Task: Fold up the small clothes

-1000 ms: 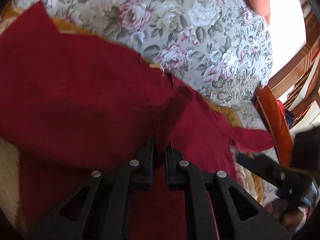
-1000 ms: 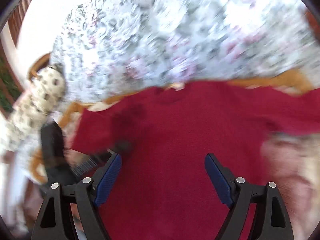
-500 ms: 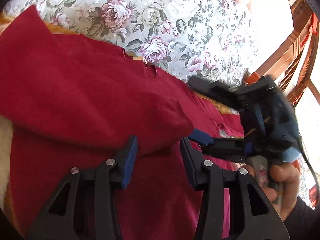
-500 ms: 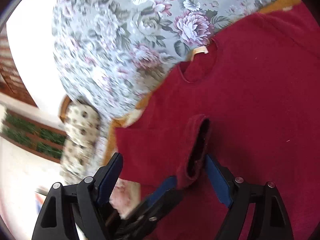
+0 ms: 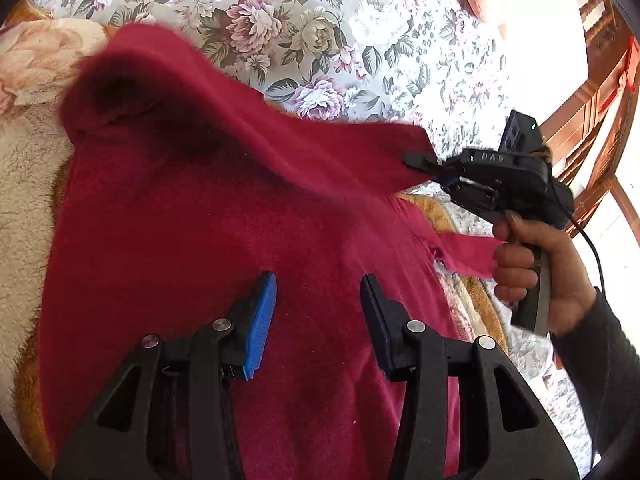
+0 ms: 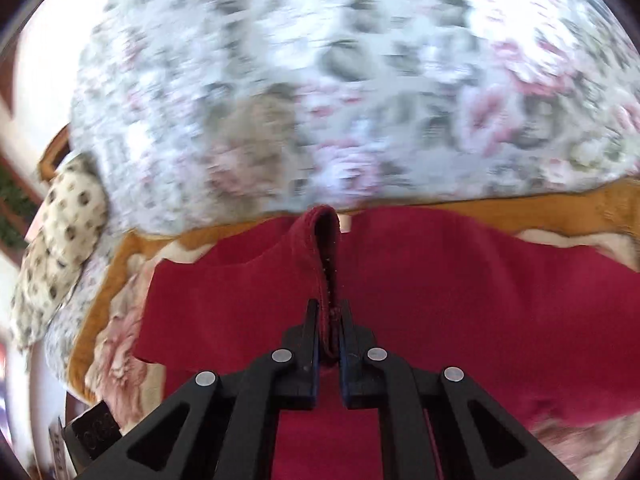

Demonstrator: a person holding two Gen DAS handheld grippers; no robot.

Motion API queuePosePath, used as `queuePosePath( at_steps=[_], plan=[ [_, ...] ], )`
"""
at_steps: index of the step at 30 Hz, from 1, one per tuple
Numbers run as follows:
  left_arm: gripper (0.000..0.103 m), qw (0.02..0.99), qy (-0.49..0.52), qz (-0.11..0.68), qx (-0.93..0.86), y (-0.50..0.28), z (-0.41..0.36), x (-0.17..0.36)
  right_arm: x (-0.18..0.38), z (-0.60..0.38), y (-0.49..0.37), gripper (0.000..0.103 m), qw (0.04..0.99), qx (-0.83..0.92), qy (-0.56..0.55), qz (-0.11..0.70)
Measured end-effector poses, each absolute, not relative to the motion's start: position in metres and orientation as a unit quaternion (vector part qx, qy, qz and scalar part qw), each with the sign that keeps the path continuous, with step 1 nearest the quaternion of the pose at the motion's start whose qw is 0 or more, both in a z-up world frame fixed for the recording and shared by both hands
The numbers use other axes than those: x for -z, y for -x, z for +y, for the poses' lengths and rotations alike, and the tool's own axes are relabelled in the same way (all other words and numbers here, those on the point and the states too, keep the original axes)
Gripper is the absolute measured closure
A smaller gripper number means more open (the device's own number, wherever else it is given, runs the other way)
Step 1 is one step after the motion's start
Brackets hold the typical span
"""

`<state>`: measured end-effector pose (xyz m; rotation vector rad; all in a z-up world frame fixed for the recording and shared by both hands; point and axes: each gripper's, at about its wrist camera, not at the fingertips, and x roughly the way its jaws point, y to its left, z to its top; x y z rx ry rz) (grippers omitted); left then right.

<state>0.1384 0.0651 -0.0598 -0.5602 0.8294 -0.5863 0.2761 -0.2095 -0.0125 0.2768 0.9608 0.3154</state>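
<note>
A dark red sweater (image 5: 208,248) lies flat on a fleece blanket. My left gripper (image 5: 318,312) is open and empty, hovering over the sweater's body. My right gripper (image 6: 329,330) is shut on the cuff of the red sleeve (image 6: 320,248). In the left wrist view the right gripper (image 5: 418,160) holds the sleeve (image 5: 320,152) stretched in the air across the sweater's body. The other sleeve (image 5: 464,252) lies out to the right.
A beige and orange fleece blanket (image 5: 24,184) lies under the sweater on a floral bedspread (image 5: 320,20). A spotted cushion (image 6: 56,236) sits at the left in the right wrist view. Wooden furniture (image 5: 600,92) stands at the right.
My left gripper let go of the sleeve and opened wider. My right gripper closed on the cuff and pulled the sleeve up and across to the right.
</note>
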Motion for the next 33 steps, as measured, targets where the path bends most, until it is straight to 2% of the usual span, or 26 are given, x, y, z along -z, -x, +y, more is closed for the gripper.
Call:
queuePosePath(
  at_steps=[5, 12, 15, 20, 23, 26, 29, 31, 33],
  plan=[
    [0.06, 0.834, 0.269, 0.392, 0.279, -0.14, 0.066, 0.061, 0.028, -0.26, -0.271, 0.096, 0.854, -0.12, -0.173, 0.476],
    [0.06, 0.834, 0.268, 0.393, 0.28, -0.14, 0.065, 0.063, 0.048, -0.274, -0.265, 0.096, 0.856, -0.105, -0.175, 0.475],
    [0.06, 0.834, 0.268, 0.393, 0.28, -0.14, 0.065, 0.063, 0.051, -0.278, -0.268, 0.093, 0.86, -0.075, -0.155, 0.48],
    [0.06, 0.834, 0.269, 0.392, 0.28, -0.14, 0.066, 0.064, 0.034, -0.293, -0.252, 0.091, 0.892, -0.008, -0.141, 0.43],
    [0.06, 0.833, 0.271, 0.392, 0.281, -0.139, 0.067, 0.064, 0.023, -0.279, -0.242, 0.091, 0.906, -0.059, -0.132, 0.398],
    [0.06, 0.832, 0.277, 0.389, 0.283, -0.138, 0.068, 0.064, 0.031, -0.243, -0.24, 0.091, 0.897, -0.127, -0.074, 0.418],
    [0.06, 0.842, 0.294, 0.372, 0.256, -0.135, 0.081, 0.052, 0.06, -0.223, -0.247, 0.091, 0.884, -0.108, -0.015, 0.455],
    [0.06, 0.857, 0.306, 0.347, 0.227, -0.138, 0.098, 0.037, 0.067, -0.227, -0.24, 0.091, 0.898, -0.107, -0.019, 0.426],
    [0.056, 0.867, 0.31, 0.337, 0.198, -0.151, 0.112, 0.026, 0.07, -0.226, -0.236, 0.091, 0.906, -0.103, -0.015, 0.411]
  ],
)
